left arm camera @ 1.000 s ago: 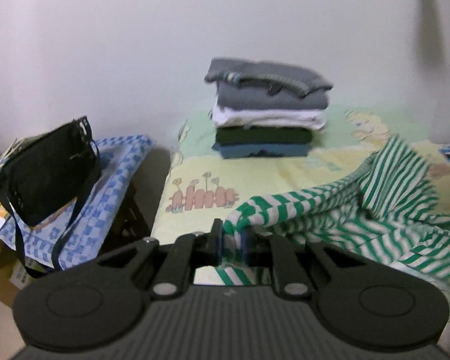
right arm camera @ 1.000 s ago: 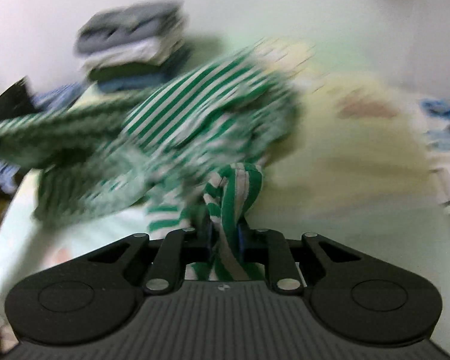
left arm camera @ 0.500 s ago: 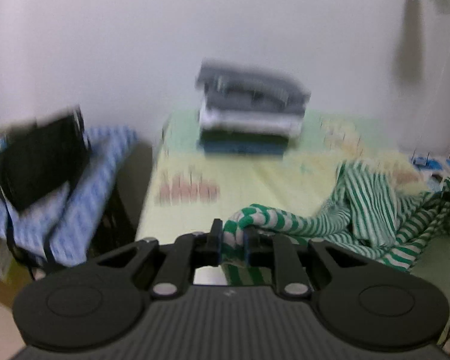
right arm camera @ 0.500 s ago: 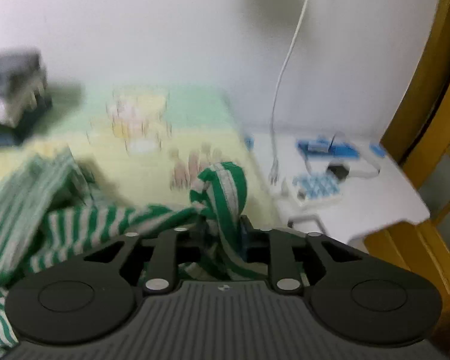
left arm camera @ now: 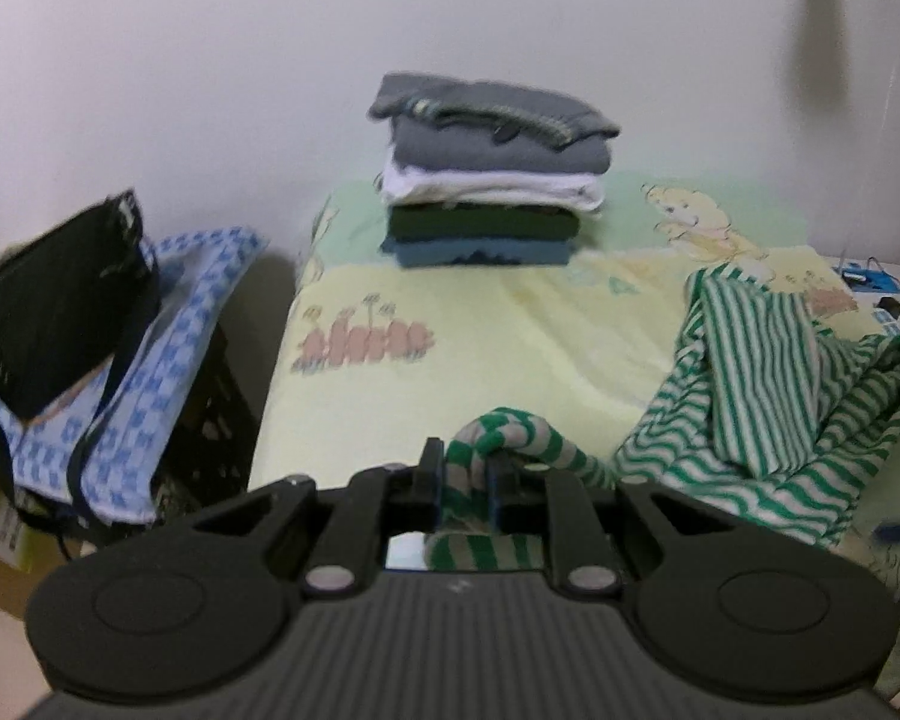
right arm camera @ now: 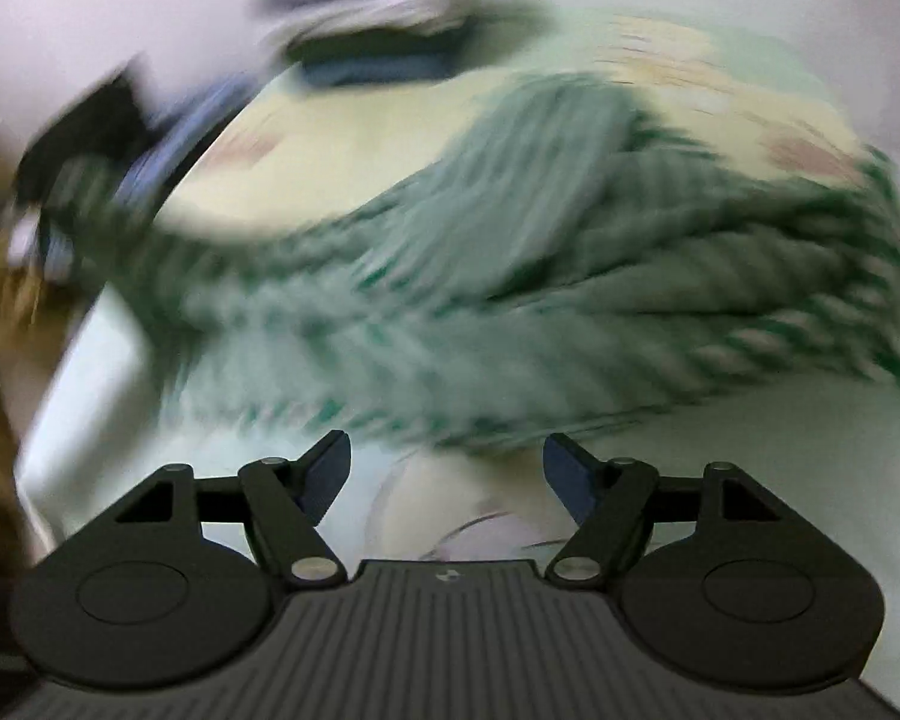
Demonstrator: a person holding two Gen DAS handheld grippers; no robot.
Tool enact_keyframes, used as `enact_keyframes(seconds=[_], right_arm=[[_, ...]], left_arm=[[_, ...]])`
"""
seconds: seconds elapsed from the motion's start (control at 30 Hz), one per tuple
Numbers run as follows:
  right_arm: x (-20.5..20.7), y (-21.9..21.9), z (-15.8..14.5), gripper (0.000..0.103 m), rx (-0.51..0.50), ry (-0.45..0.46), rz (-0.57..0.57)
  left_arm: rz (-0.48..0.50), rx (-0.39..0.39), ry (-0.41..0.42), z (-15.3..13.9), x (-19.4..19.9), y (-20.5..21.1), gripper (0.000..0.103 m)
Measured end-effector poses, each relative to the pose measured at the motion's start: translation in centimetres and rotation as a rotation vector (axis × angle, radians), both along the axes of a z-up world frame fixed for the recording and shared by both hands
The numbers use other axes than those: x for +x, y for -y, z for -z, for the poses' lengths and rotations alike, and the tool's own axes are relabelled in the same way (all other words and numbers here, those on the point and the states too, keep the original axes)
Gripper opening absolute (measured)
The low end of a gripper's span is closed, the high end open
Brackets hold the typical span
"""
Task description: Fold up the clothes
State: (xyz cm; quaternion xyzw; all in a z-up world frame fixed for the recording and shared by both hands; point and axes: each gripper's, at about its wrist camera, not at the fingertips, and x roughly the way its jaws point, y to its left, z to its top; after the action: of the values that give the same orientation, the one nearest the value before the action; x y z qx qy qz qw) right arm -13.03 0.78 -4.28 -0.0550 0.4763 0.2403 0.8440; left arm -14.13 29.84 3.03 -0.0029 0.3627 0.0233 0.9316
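A green and white striped garment lies crumpled on the right of the pale yellow bed. One end of it runs left into my left gripper, which is shut on that striped fold. In the right wrist view the picture is blurred by motion; the striped garment spreads across the bed ahead of my right gripper. Its jaws are opening wide and nothing is between them; the cloth lies beyond the fingertips.
A stack of folded clothes sits at the back of the bed against the white wall. To the left stands a crate under a blue checked cloth with a black bag on it. A white side table is at far right.
My right gripper let go of the striped garment and its jaws spread wide; it swung back toward the cloth. The garment dropped onto the bed's right side. My left gripper kept its grip.
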Motion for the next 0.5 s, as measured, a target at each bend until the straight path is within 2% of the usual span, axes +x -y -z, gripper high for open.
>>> enact_keyframes(seconds=[0.1,0.2,0.27,0.37,0.4,0.43,0.5], right_arm=[[-2.1,-4.6,1.0,0.074,-0.069,0.097,-0.149],[-2.9,-8.1,2.0,0.074,-0.134,0.213,-0.247],[-2.8,-9.6,2.8,0.074,-0.174,0.268,-0.276],[-1.9,-10.6,4.1,0.073,-0.208,0.267,-0.285],[-1.6,-10.6,4.3,0.068,-0.201,0.262,-0.273],[-1.2,-10.2,4.2,0.047,-0.184,0.255,-0.238],[0.0,-8.6,3.2,0.027,-0.134,0.217,-0.167]], left_arm=[[0.009,0.013,0.014,-0.5,0.4,0.6,0.017],[0.009,0.015,0.015,-0.5,0.5,0.8,0.017],[0.002,0.005,0.013,-0.6,0.4,0.6,0.017],[-0.014,-0.016,0.024,-1.0,0.3,0.0,0.017],[-0.020,-0.022,0.030,-1.2,0.2,-0.2,0.017],[-0.026,-0.028,0.036,-1.4,0.1,-0.3,0.017],[-0.035,-0.037,0.054,-2.0,-0.1,-0.5,0.017]])
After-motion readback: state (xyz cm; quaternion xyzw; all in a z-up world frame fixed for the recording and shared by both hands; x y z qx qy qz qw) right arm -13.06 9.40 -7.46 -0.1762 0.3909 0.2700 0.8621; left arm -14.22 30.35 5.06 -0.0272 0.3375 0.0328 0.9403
